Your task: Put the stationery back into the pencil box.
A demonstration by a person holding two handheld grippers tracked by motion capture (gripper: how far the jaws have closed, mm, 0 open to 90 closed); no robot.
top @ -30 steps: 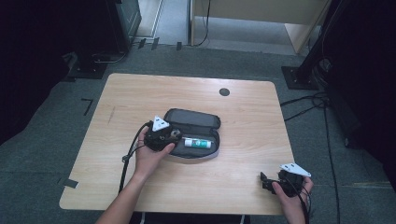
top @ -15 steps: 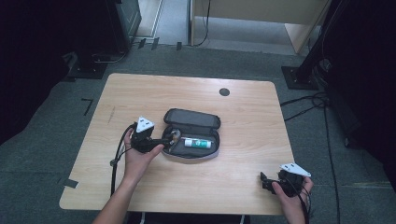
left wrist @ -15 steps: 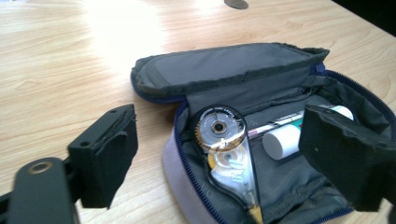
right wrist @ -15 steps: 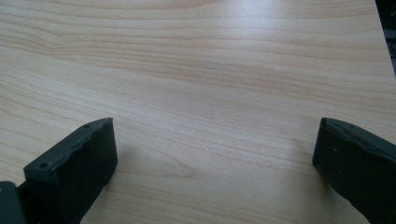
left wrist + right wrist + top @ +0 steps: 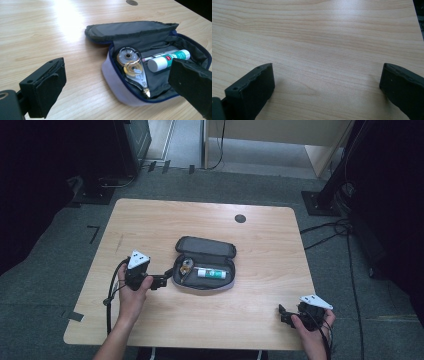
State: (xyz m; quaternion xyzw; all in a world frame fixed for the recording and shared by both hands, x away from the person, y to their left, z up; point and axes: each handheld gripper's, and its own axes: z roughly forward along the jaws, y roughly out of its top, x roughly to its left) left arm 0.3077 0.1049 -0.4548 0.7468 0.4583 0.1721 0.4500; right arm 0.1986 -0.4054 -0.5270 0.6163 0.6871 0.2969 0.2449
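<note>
Both tongs stood apart and empty, the left gripper (image 5: 162,281) just beside the open case (image 5: 205,265), whose tape roller (image 5: 133,68) could tip out if a jaw caught the rim.

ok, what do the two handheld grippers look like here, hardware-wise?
Both are black. The left gripper and the right gripper each carry a pale grey three-cornered plate on top, and a black cable trails from each. The jaws are blocky black pads with rough, chipped edges and small screw holes, as both gripper views show. Forearms are bare, with no sleeves visible.
</note>
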